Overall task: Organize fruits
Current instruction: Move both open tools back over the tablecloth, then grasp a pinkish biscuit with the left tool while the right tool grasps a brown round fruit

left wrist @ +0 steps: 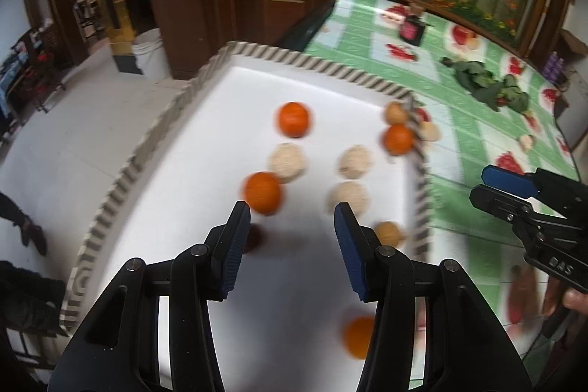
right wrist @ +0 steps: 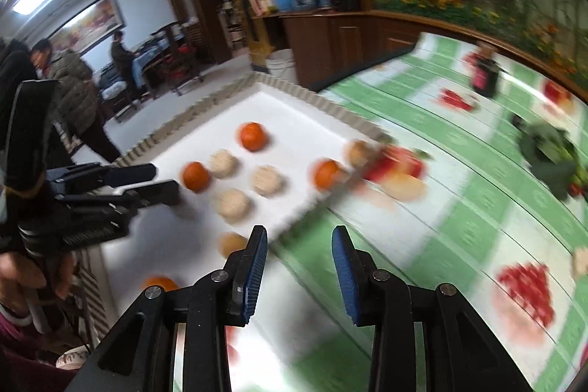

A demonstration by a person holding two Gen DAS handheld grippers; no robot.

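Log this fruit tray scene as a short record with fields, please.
surface: green checked tablecloth
tray: white tray, striped rim
oranges in tray: four, one farthest back
pale round fruits in tray: three together, one mid-tray
left gripper: open, empty, over tray
right gripper: open, empty, at the tray's near rim
leafy greens: on cloth, outside tray

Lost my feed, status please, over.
Left gripper open, empty, over white tray. Right gripper open, empty, over tablecloth. Oranges in tray. Nothing blocking.
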